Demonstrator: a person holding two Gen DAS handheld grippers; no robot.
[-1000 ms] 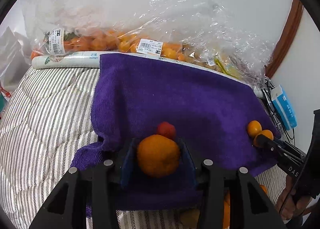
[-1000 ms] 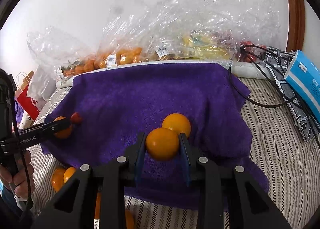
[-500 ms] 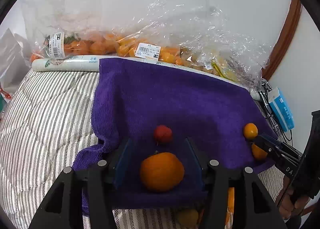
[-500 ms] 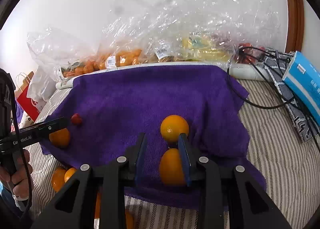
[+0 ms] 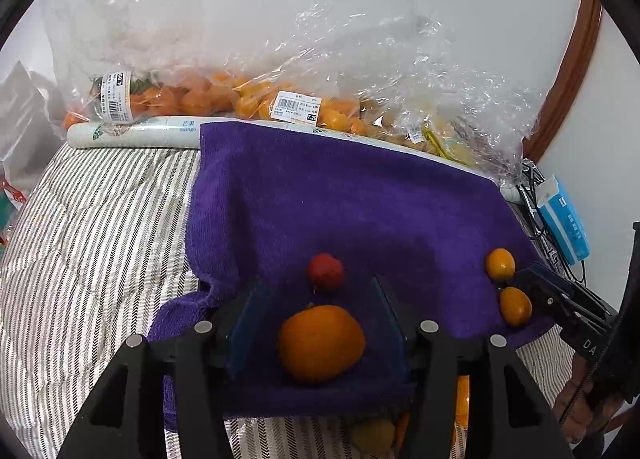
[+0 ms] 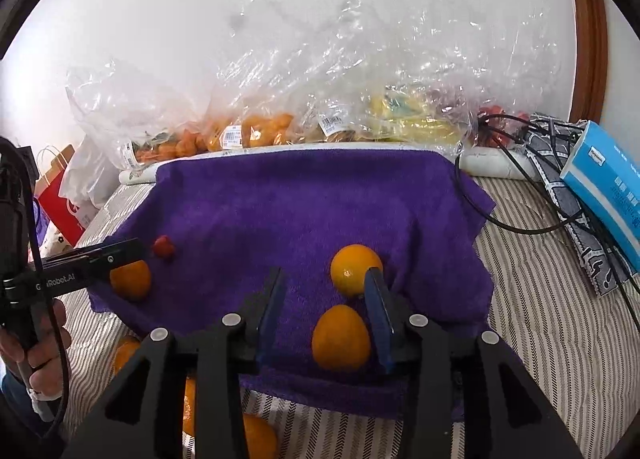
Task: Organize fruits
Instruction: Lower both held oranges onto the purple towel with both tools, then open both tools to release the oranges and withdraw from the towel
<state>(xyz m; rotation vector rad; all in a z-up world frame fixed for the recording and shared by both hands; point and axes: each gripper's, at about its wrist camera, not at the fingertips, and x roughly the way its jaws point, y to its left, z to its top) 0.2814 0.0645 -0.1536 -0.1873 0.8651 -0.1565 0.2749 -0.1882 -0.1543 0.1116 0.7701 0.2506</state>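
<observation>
Risk first: both fruits lie loose on the purple towel, which is draped over a soft striped bed; if you pull a tool back carelessly, a blue pad may clip the fruit and roll it off the near towel edge, where other oranges already lie on the bed; the right side looks the more exposed

Left tool: jaws part-open, having just been opening; large orange rests between the pads, touching neither; small red fruit just beyond it

Right tool: jaws narrowly open, having just been opening; released orange sits close against the right pad; second orange just behind that fingertip

Pose: you hold both tools tilted forward and down toward the towel, one at each near corner
</observation>
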